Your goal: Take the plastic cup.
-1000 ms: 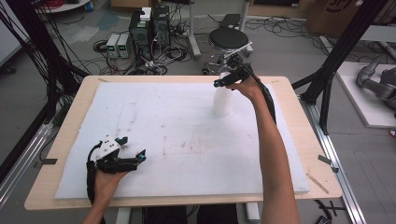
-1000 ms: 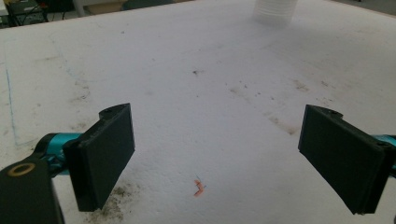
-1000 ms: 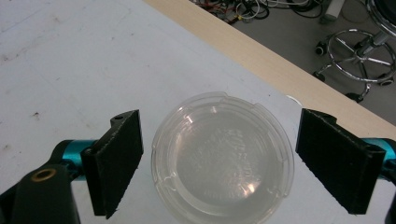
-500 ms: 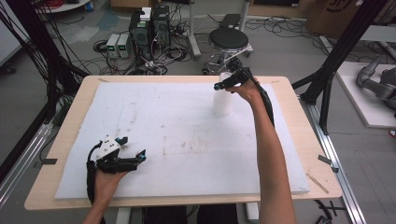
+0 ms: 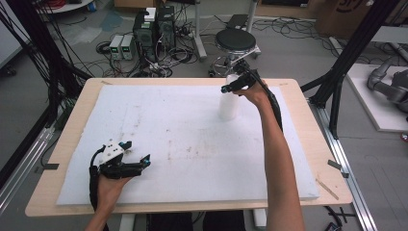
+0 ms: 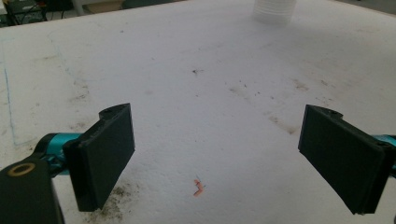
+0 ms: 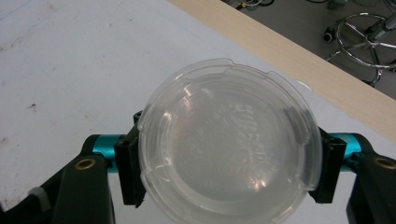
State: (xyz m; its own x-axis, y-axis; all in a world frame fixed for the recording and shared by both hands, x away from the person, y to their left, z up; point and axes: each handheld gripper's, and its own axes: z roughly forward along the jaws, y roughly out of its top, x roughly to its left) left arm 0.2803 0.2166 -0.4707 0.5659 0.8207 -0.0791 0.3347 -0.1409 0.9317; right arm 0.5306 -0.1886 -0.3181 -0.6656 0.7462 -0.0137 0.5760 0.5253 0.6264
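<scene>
My right tongs (image 7: 229, 175) have just been closing and now pinch the lid (image 7: 229, 135) on the tub (image 5: 229, 103) at the worktop's far edge. Lift straight up. Left tongs (image 6: 229, 158) wide apart, well nearer me.

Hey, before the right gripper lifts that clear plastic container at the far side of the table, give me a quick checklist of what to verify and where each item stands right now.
1. Right gripper straddles the container: ok, one jaw stands on each side, just under the lid's rim.
2. Grip firm: cannot tell; the jaws have just been closing and meet the sides, but how hard they press is unclear.
3. Container upright on the white foam board: ok.
4. Lid seated: ok as seen from above; whether it is latched, cannot tell.
5. Left gripper out of the way: ok, it rests open on the near side, nothing between its jaws.
</scene>
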